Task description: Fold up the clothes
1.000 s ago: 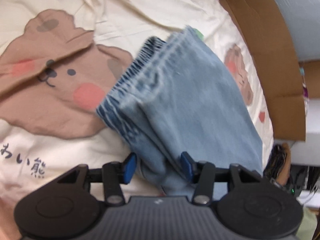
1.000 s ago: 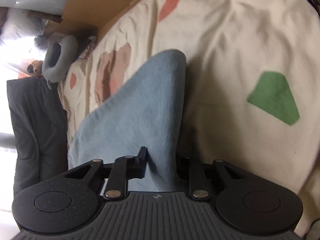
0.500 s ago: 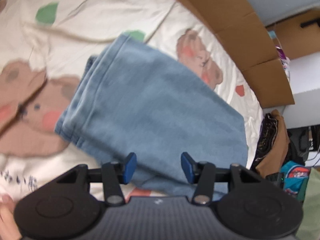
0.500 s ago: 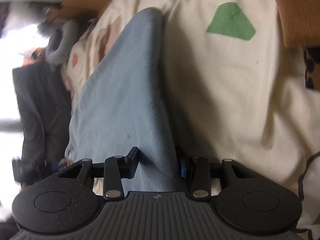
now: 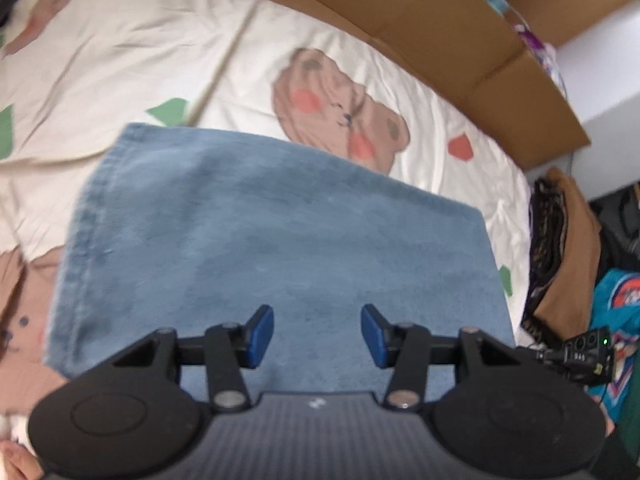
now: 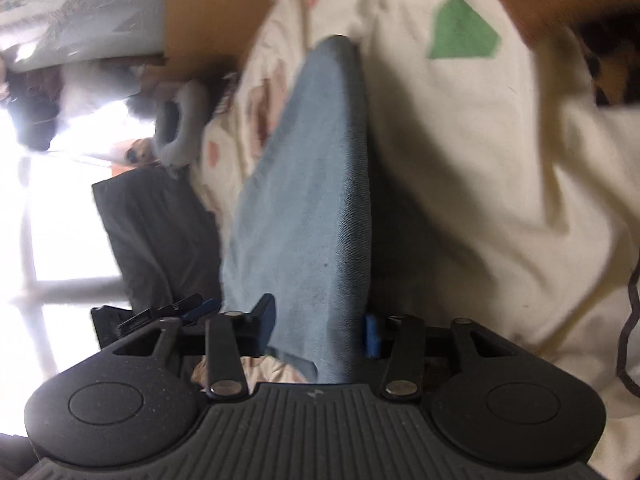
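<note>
One cream bedsheet (image 5: 120, 60) is filling most of the left wrist view, printed with bears, green shapes and coral shapes; one full bear (image 5: 340, 108) is sitting in the upper middle of that frame, and part of a second is peeking in at the lower left edge. One piece of brown cardboard (image 5: 420, 28) is running along the sheet's far side, from the top centre down to the right. One folded blue denim garment (image 5: 260, 240) is lying flat on the sheet in the centre of the frame, its stitched hem along the left side, its near edge reaching under the tool. The left gripper (image 5: 317, 337) is hovering above that near part of the denim with its two blue pads spread wide and nothing between them. A heap of dark and brown clothes (image 5: 560, 240) is piling up at the right edge, beside something teal (too blurred to name). In the right wrist view the same garment (image 6: 312, 200) is rising up the middle of the frame as a narrow strip, and the right gripper (image 6: 318, 328) is closing its jaws around the denim's lower end, both pads against the cloth. One grey ring-shaped cushion (image 6: 180, 124) is resting at the upper left, with a dark cloth (image 6: 160, 232) hanging below it, and one dark cable (image 6: 628, 320) is curling at the right edge.
</note>
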`<act>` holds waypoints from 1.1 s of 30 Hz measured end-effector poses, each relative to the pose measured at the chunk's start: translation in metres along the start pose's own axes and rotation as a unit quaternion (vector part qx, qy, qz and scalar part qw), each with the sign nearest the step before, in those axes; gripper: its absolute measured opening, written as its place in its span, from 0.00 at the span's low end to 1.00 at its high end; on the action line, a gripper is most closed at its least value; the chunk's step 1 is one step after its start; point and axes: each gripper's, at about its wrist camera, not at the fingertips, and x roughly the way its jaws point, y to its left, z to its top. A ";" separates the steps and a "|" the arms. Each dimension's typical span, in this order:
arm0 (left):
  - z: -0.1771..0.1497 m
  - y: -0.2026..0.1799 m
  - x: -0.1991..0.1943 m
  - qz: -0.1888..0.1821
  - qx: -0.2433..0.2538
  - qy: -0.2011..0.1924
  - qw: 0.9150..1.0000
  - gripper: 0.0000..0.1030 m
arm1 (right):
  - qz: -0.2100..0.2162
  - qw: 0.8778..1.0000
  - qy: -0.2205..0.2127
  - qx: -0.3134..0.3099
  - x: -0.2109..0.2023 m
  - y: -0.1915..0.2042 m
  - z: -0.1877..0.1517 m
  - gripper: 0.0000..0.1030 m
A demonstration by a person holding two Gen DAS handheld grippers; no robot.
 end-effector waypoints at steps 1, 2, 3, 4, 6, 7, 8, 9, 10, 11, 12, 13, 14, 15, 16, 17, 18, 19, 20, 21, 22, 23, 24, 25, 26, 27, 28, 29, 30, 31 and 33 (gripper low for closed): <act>0.001 -0.004 0.007 0.002 0.005 0.004 1.000 0.41 | -0.003 1.000 -0.006 0.007 0.003 -0.004 -0.001 0.48; 0.002 -0.007 0.014 0.000 0.005 0.008 1.000 0.39 | -0.006 1.000 -0.011 0.014 0.005 -0.007 -0.002 0.48; 0.002 -0.010 0.019 -0.001 0.004 0.010 1.000 0.36 | -0.009 1.000 -0.017 0.021 0.008 -0.011 -0.003 0.48; 0.002 -0.013 0.025 -0.003 0.004 0.013 1.000 0.34 | -0.009 1.000 -0.019 0.022 0.010 -0.013 -0.004 0.48; 0.001 -0.020 0.035 -0.009 0.007 0.022 1.000 0.29 | -0.016 1.000 -0.016 0.017 0.015 -0.014 -0.005 0.47; 0.000 -0.023 0.039 -0.011 0.012 0.026 1.000 0.28 | -0.021 1.000 -0.012 0.012 0.018 -0.014 -0.005 0.47; -0.001 -0.027 0.042 -0.011 0.018 0.027 0.999 0.28 | -0.027 1.000 -0.005 0.004 0.022 -0.012 -0.006 0.47; -0.003 -0.031 0.045 -0.008 0.026 0.031 0.999 0.27 | -0.032 0.999 0.006 -0.011 0.027 -0.010 -0.007 0.47; -0.005 -0.034 0.048 -0.006 0.034 0.034 0.999 0.25 | -0.038 0.999 0.010 -0.019 0.029 -0.008 -0.008 0.47; -0.006 -0.037 0.052 -0.004 0.042 0.038 0.998 0.24 | -0.044 0.999 0.015 -0.028 0.031 -0.006 -0.009 0.43; -0.008 -0.040 0.055 -0.001 0.050 0.041 0.998 0.24 | -0.050 0.998 0.019 -0.037 0.033 -0.004 -0.010 0.40; -0.010 -0.044 0.058 0.001 0.059 0.045 0.997 0.23 | -0.053 0.998 0.020 -0.035 0.033 -0.004 -0.009 0.30; -0.011 -0.047 0.061 0.004 0.067 0.048 0.997 0.23 | -0.055 0.998 0.021 -0.034 0.032 -0.005 -0.009 0.17; -0.013 -0.049 0.065 0.006 0.073 0.050 0.996 0.22 | -0.054 0.998 0.020 -0.031 0.030 -0.007 -0.009 0.16; -0.015 -0.049 0.068 0.007 0.075 0.055 0.996 0.21 | -0.051 0.998 0.016 -0.031 0.029 -0.007 -0.010 0.13; -0.017 -0.049 0.072 0.008 0.078 0.060 0.995 0.20 | -0.047 0.998 0.012 -0.030 0.028 -0.008 -0.011 0.12; -0.019 -0.046 0.075 0.003 0.068 0.069 0.995 0.20 | -0.044 0.999 0.009 -0.029 0.027 -0.008 -0.012 0.12; -0.021 -0.043 0.078 -0.002 0.059 0.078 0.995 0.19 | -0.045 0.999 0.008 -0.025 0.027 -0.008 -0.012 0.12; -0.025 -0.040 0.080 0.003 0.056 0.086 0.995 0.18 | -0.046 0.999 0.008 -0.022 0.027 -0.009 -0.011 0.12; -0.028 -0.037 0.082 0.008 0.052 0.094 0.994 0.14 | -0.047 0.999 0.009 -0.020 0.027 -0.009 -0.011 0.12; -0.031 -0.034 0.084 0.013 0.049 0.101 0.994 0.10 | -0.048 0.999 0.011 -0.018 0.027 -0.007 -0.011 0.12; -0.034 -0.031 0.086 0.018 0.046 0.109 0.993 0.08 | -0.047 0.999 0.012 -0.017 0.028 -0.005 -0.010 0.12; -0.037 -0.029 0.086 0.023 0.045 0.112 0.992 0.05 | -0.045 0.999 0.011 -0.020 0.027 -0.002 -0.010 0.13; -0.039 -0.028 0.087 0.028 0.044 0.114 0.992 0.04 | -0.044 0.999 0.009 -0.024 0.027 0.001 -0.009 0.15; -0.042 -0.026 0.087 0.032 0.043 0.115 0.992 0.03 | -0.042 0.999 0.007 -0.027 0.026 0.004 -0.009 0.16; -0.044 -0.026 0.087 0.037 0.043 0.114 0.992 0.02 | -0.039 0.999 0.001 -0.027 0.025 0.005 -0.009 0.17; -0.046 -0.028 0.088 0.041 0.046 0.115 0.992 0.02 | -0.035 0.999 -0.006 -0.023 0.025 0.005 -0.009 0.21; -0.048 -0.029 0.089 0.044 0.049 0.118 0.991 0.02 | -0.031 0.999 -0.014 -0.020 0.025 0.005 -0.008 0.28; -0.050 -0.030 0.090 0.047 0.052 0.121 0.990 0.02 | -0.026 0.999 -0.022 -0.016 0.026 0.004 -0.008 0.30; -0.053 -0.030 0.092 0.049 0.053 0.124 0.990 0.02 | -0.021 0.999 -0.030 -0.011 0.027 0.003 -0.006 0.32; -0.058 -0.031 0.095 0.053 0.055 0.129 0.989 0.02 | -0.023 0.999 -0.040 -0.011 0.028 0.003 -0.003 0.32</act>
